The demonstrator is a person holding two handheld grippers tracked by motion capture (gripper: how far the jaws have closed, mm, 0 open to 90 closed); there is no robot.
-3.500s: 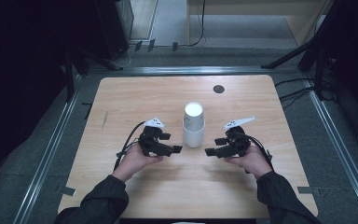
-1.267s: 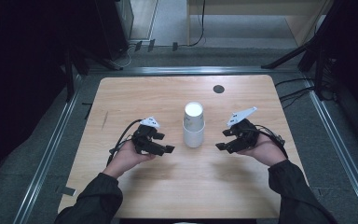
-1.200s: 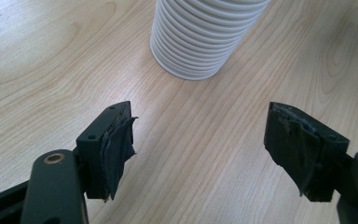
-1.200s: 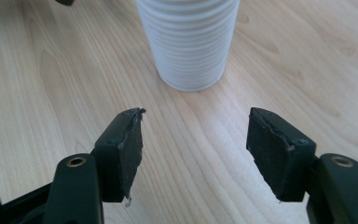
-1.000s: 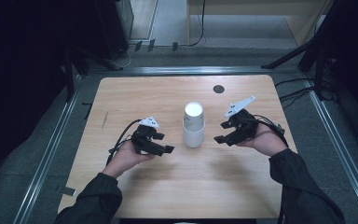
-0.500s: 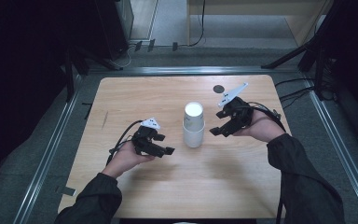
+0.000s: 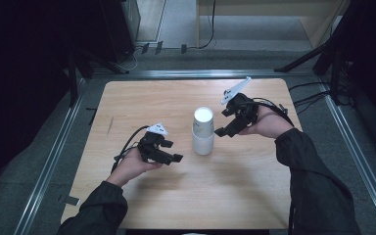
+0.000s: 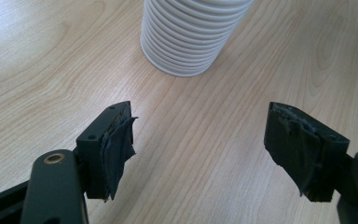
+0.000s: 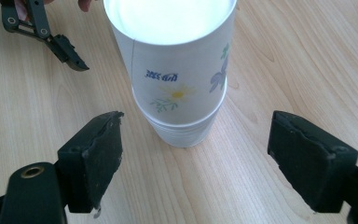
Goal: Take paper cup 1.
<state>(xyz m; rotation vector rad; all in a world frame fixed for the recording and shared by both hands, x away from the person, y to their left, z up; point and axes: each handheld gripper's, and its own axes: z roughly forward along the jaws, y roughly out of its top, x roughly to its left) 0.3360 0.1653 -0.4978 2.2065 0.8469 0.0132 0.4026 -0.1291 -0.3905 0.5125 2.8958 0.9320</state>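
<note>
The cups (image 7: 203, 131) stand as an upside-down stack near the middle of the table (image 7: 127, 103), between my two grippers; my right gripper (image 7: 223, 131) is just beside the stack's upper part, fingers (image 9: 95, 154) spread wide and empty; my left gripper (image 7: 175, 157) hangs near its foot, fingers (image 8: 114, 144) also wide apart, holding nothing. I judge paper cups light, thin-walled and easy to crush; I'd pinch the top cup gently across its sides, above the ribbed rims (image 8: 182, 42).

The cup stack (image 8: 191, 35) is cut off by the left gripper view's top edge.
</note>
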